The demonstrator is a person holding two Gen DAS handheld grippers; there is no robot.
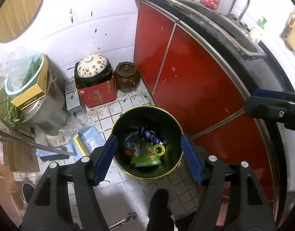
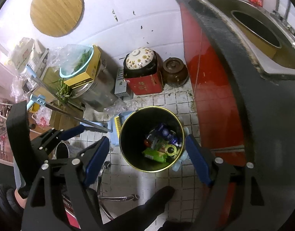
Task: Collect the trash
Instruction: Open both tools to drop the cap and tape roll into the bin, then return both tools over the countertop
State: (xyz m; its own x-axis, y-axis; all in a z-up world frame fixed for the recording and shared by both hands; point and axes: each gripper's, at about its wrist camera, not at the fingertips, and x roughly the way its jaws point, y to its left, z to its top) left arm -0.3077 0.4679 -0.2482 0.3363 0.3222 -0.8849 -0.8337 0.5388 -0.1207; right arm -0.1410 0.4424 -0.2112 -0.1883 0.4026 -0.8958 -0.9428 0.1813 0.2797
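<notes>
Both grippers, left gripper (image 1: pixel 149 154) and right gripper (image 2: pixel 147 161), are hovering wide open, empty, over the bin (image 1: pixel 116 127); wrappers (image 1: pixel 145 160) inside are looking light, crinkly—pinching an edge seems best.

Glossy red cabinet doors (image 1: pixel 195 73), grimy tiled floor (image 1: pixel 128 104).

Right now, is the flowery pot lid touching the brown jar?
Apart. The right wrist view shows a strip of white wall between the flowery lid and the brown jar; the left wrist view shows that gap too.
</notes>
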